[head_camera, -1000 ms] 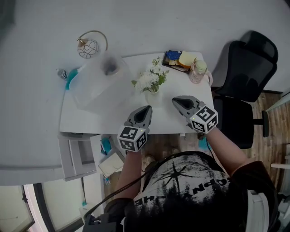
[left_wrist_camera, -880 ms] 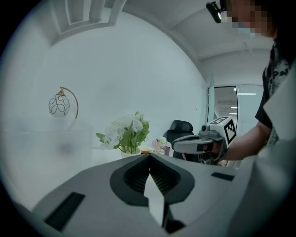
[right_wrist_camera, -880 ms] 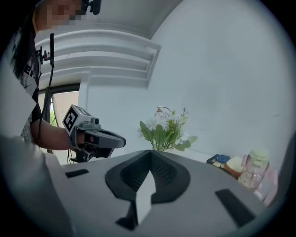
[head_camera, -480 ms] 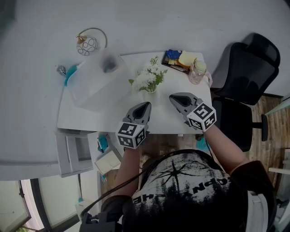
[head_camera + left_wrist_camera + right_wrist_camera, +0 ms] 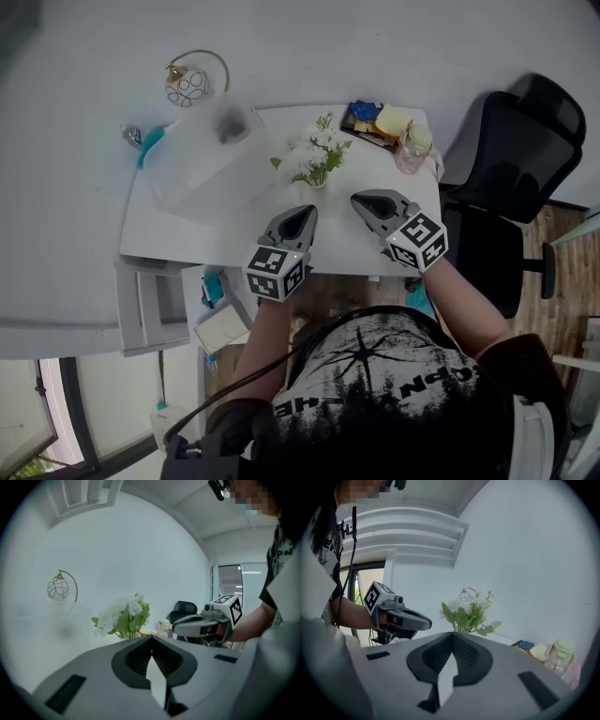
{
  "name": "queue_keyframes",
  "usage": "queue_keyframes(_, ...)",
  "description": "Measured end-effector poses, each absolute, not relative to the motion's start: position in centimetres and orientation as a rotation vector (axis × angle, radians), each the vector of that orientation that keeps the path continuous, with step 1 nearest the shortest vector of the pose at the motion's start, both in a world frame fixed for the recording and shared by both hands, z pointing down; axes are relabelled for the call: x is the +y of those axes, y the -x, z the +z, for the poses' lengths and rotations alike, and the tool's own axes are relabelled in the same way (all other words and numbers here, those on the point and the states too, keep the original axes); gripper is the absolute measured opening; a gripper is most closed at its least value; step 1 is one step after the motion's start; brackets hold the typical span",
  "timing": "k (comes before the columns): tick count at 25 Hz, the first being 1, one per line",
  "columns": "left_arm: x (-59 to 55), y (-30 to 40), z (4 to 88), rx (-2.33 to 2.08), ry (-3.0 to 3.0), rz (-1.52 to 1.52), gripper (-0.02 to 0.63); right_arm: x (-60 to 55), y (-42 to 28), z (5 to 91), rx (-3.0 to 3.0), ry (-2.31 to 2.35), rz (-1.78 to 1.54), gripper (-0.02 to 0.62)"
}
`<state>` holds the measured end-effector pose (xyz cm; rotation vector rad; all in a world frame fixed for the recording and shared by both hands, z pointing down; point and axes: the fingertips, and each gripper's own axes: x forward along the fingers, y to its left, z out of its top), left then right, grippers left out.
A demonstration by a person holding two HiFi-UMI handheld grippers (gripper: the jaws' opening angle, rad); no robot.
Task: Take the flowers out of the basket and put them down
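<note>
Since nothing has yet been grasped, most of the hazards are judged to lie ahead. The white table [image 5: 234,234] fills the middle of the head view, and its near edge runs across the lower middle of the frame; flowers set down too close to it could be knocked off. A large translucent plastic cover [image 5: 197,159] lies at the table's upper left, near the flowers; it could be swept or dragged if the left gripper [image 5: 305,214] is swung wide.

The flowers [image 5: 312,157], white blooms with green leaves, stand upright at the upper middle of the table in a small pale container [image 5: 316,184]; whether that is a woven basket cannot be told. The stems look thin and the container looks light, so it is likely to be lifted or tipped along with them unless it is steadied by one gripper while the other pulls.

The left gripper is seen below the flowers and the right gripper [image 5: 361,199] at the lower right of them, both near but apart from them. In the left gripper view and the right gripper view alike the jaws are seen pressed together with nothing between them, so they must be opened before any grasp; an advance with the jaws together would merely push the blooms over. Petals could be crushed if the heads instead of the stems are pinched.

Smallest, a green-lidded jar [image 5: 413,147] at the table's upper right could be clipped by the right gripper.
</note>
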<state>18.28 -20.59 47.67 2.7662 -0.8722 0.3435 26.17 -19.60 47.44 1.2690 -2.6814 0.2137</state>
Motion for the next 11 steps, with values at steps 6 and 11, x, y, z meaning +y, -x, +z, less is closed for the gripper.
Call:
queue_keyframes(6, -20.56, -18.04, 47.43, -0.881, -2.767, 0.346, 0.011, -19.53, -25.63, 47.51, -2.677, -1.254, 0.195, 0.017)
queue_keyframes(11, -20.08, -18.30, 47.72, -0.862, -2.768, 0.365, 0.011, -19.40, -25.26, 48.03, -2.678, -1.242, 0.210, 0.017)
